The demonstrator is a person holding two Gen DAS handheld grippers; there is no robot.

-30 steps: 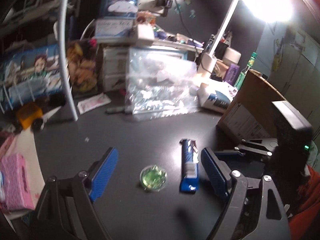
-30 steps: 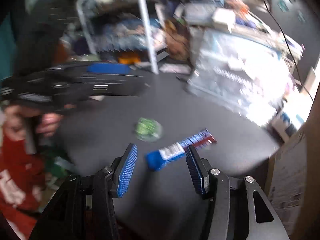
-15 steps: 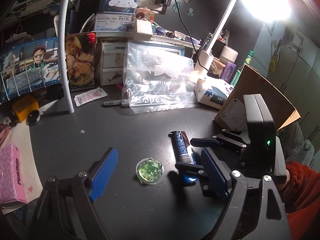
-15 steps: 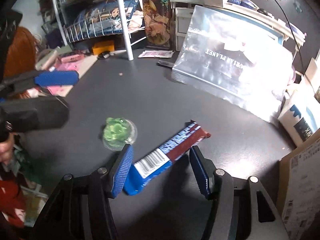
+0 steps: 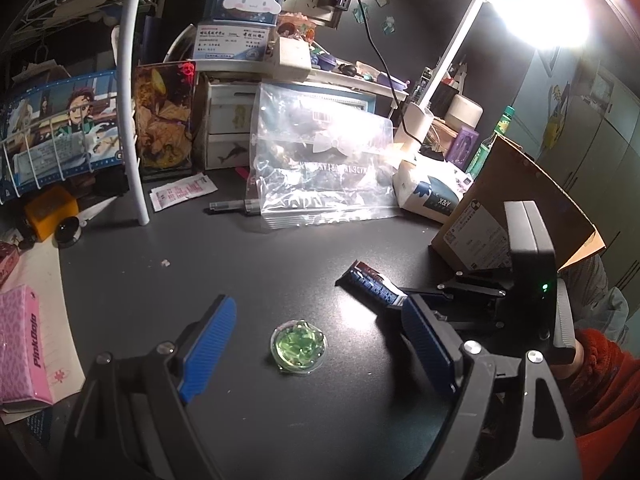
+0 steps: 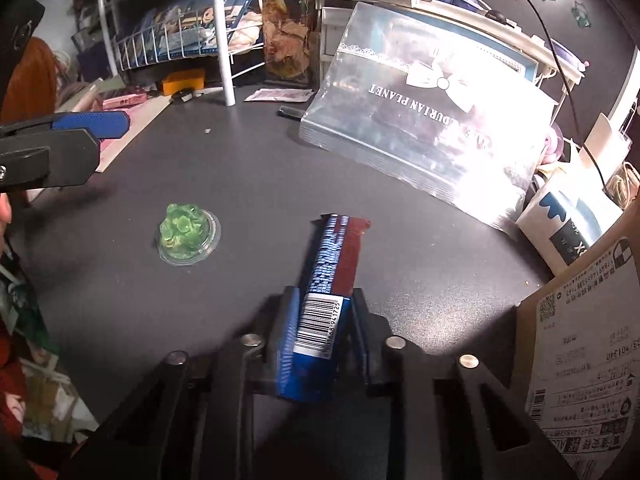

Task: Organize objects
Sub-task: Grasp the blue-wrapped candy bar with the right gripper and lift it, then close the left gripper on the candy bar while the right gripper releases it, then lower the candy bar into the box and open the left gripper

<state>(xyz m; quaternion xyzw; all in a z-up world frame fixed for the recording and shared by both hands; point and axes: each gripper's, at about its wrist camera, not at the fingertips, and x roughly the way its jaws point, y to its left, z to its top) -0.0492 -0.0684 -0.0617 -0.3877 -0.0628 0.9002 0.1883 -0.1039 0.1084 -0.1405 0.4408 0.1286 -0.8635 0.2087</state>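
Since earlier, right gripper (image 6: pixel 322 334) has closed, pinching bar (image 6: pixel 334 256). Left gripper (image 5: pixel 316 344) spread over jelly cup (image 5: pixel 299 346); both items probably still unsorted on desk (image 5: pixel 240 264).

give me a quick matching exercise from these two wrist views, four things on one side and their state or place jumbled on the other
Things:
1. snack bar
2. green jelly cup
3. left gripper
4. pink box

States or places:
A. jaws wide open, nothing between the pads
B. on the pale mat at the desk's left edge
C. clamped at its barcode end by the right gripper
D. lying free on the dark desk, beside the bar

Pairs: 1-C, 2-D, 3-A, 4-B
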